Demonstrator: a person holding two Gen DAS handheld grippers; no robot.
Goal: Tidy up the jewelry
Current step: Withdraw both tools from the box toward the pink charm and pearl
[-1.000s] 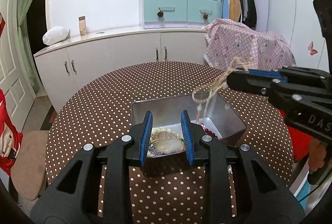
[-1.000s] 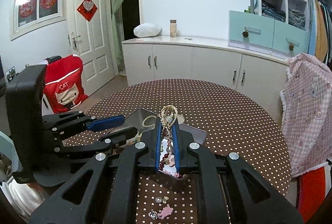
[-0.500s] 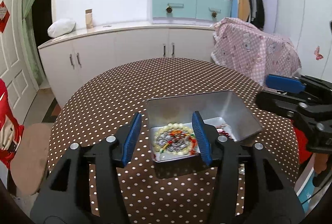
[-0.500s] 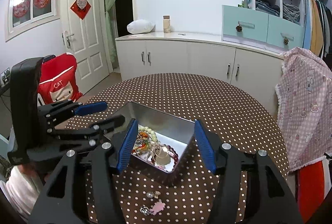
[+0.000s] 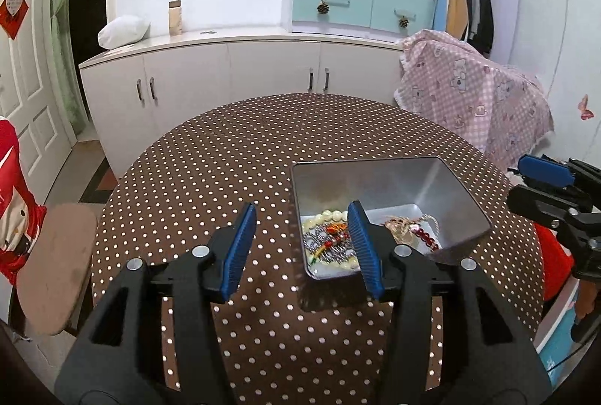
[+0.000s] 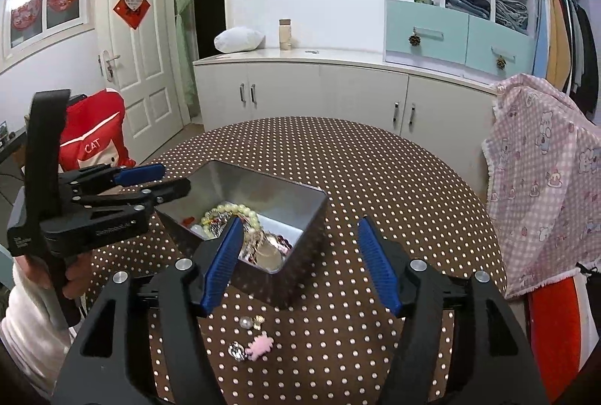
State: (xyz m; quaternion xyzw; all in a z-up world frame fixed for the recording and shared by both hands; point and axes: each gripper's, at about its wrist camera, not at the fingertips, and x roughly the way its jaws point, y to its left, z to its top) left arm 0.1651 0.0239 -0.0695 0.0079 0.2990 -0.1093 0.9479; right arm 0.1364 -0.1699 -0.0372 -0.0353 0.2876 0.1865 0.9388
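A round surface [image 5: 225,157] covered in brown cloth with white dots carries an open metal tin [image 5: 390,179]. Inside the tin lies a heap of jewelry [image 6: 240,228]: a cream bead bracelet [image 5: 330,216], a tangle of silver chain and a string of red beads [image 5: 426,236].

The left hand-held gripper [image 5: 300,247] hovers at the tin's near left corner, its blue-padded jaws apart and empty; one jaw sits over the tin, the other over bare cloth. In the right wrist view a hand [image 6: 75,277] grips its handle.

The right hand-held gripper [image 6: 300,255] hangs at the tin's near corner, its jaws opening with nothing between them.

On the cloth just in front of the tin lie loose pieces: a pearl earring [image 6: 246,322], a small gold piece [image 6: 259,320], a silver ring [image 6: 236,350] and a pink charm [image 6: 260,345].
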